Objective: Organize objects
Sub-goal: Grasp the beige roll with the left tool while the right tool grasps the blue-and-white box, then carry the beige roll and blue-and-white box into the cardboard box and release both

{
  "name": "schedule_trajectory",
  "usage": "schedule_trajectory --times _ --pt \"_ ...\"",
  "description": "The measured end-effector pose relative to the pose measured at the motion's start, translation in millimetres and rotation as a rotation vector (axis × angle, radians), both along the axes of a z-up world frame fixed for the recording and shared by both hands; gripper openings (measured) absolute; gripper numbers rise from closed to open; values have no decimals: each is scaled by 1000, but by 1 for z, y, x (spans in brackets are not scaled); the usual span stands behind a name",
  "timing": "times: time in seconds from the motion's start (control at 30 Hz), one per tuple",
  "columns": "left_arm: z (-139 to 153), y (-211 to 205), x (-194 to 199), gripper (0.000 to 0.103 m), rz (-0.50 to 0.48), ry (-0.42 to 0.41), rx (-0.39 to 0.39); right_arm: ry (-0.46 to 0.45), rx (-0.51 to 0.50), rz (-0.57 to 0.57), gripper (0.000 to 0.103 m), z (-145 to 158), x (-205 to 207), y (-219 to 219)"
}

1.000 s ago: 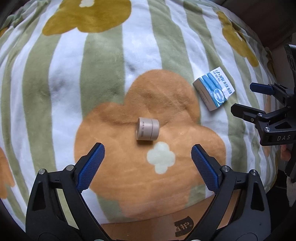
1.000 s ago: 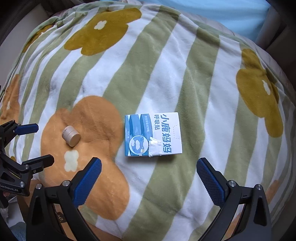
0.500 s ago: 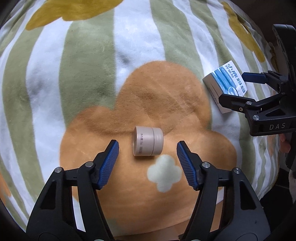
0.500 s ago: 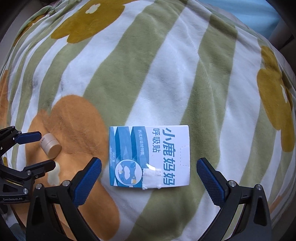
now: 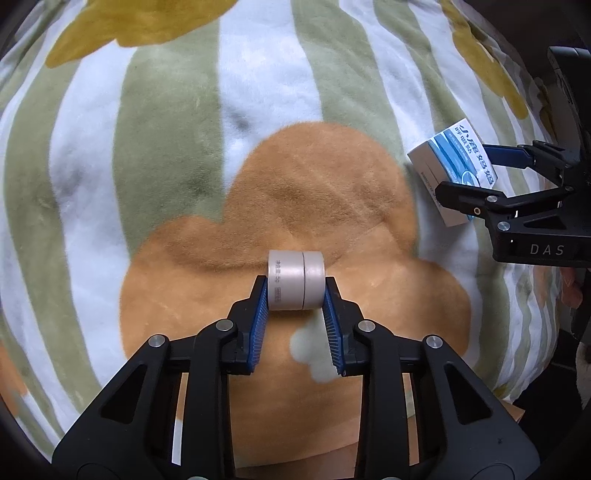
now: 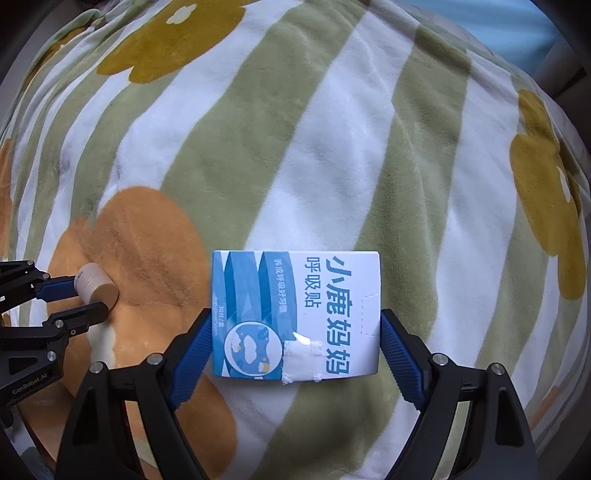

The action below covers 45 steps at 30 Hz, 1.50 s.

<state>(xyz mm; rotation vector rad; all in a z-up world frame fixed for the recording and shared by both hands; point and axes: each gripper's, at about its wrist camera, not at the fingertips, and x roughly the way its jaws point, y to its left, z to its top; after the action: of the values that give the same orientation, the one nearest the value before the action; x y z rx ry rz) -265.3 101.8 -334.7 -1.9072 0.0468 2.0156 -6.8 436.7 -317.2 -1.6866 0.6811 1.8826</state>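
A small beige round jar (image 5: 296,280) lies on its side on the orange flower of the blanket. My left gripper (image 5: 295,291) is shut on the jar, its blue pads against both flat ends. The jar also shows in the right wrist view (image 6: 95,288). A blue and white box (image 6: 295,314) with Chinese writing lies flat on the blanket. My right gripper (image 6: 295,332) has closed onto the box, both blue pads touching its short sides. The box also shows in the left wrist view (image 5: 452,177).
A plush blanket (image 6: 314,147) with green and white stripes and yellow and orange flowers covers the soft, domed surface. It falls away at the edges. A pale blue surface (image 6: 509,22) lies beyond the far right edge.
Both grippers moved forward and closed. The left went from wide open to shut on the jar. The right closed onto the sides of the box.
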Motion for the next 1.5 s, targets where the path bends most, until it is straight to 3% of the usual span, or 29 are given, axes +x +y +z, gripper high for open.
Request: schedule_trajectory --times 0.33,0.67,0.93,1.17,1.5 --pt "52 -4 6 25 -1 78 38 37 18 -29 83 41 15 -25" --pt "126 -27 58 25 -28 176 70 99 68 -83 83 97 15 -45" --pt "169 -43 113 25 -55 242 71 154 93 -146 83 138 17 -105" --pt "183 -64 169 25 -55 249 70 183 70 -197 83 151 25 -166" --pt "161 -88 241 25 -34 196 63 194 9 -307 83 134 41 -237"
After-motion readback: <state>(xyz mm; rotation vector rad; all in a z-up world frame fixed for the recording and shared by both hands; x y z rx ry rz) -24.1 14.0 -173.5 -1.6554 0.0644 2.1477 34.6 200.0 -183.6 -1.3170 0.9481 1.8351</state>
